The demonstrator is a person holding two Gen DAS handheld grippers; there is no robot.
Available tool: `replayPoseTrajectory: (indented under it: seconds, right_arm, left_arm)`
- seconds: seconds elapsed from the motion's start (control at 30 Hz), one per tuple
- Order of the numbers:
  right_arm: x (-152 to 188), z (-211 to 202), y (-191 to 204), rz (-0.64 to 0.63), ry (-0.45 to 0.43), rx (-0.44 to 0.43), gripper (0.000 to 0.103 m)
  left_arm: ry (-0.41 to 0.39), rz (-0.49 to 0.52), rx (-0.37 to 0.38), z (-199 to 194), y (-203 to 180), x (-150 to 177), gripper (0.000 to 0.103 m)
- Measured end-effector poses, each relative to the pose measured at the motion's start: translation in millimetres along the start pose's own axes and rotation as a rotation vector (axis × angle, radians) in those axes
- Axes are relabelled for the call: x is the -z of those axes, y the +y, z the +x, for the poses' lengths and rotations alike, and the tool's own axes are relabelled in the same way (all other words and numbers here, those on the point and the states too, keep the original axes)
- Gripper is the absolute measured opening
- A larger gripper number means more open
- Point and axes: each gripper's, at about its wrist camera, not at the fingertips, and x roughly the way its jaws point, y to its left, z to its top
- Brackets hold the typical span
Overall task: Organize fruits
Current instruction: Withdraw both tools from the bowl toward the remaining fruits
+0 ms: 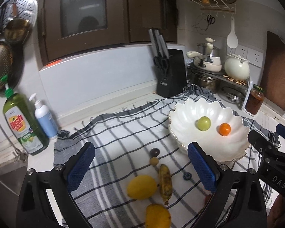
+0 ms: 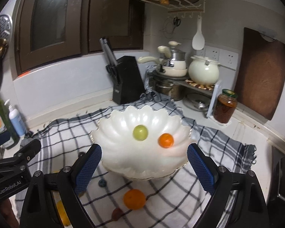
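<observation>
A white scalloped bowl on a checked cloth holds a green round fruit and a small orange fruit. My left gripper is open and empty above the cloth, over a lemon, a spotted banana, a yellow-orange fruit, a small tan fruit, a dark fruit and a blueberry. My right gripper is open and empty in front of the bowl, above an orange, a reddish fruit and a blueberry.
A knife block, stacked pots and a cream teapot stand at the back. A jar and a wooden board are at the right. Dish soap and a pump bottle stand left by the sink.
</observation>
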Motion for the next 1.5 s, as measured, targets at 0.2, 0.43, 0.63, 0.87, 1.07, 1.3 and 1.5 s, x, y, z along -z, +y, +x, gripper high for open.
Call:
replayPoseTrajectory:
  seconds: [0.2,0.43,0.63,0.87,1.07,1.3,1.5]
  right_arm:
    - [14,3,14,-0.024,0.022,-0.025,0.092]
    - [35,8,26,-0.044,0.060,-0.045,0.092]
    - [58,14,25,-0.032,0.102,-0.053,0.092]
    - [83,16,14,-0.020,0.134,-0.053,0.092]
    - [94,19,4,-0.015,0.142,-0.035,0.092]
    - [107,24,-1,-0.024,0.154,-0.028,0.092]
    - [113,30,-9,-0.007,0.165,-0.021,0.092]
  left_arm:
    - [0.022,-0.008,-0.033,1,12,18,0.100]
    - [0.063,-0.023,-0.048,4,22,44,0.100]
    - [0.083,-0.045,-0.050,4,20,68,0.100]
    - [0.117,-0.036,-0.034,11,8,90,0.100]
    - [0.150,-0.021,-0.023,20,-5,106,0.100]
    - [0.178,0.000,-0.031,30,-15,120,0.096]
    - [0.206,0.009,-0.017,39,-23,129,0.091]
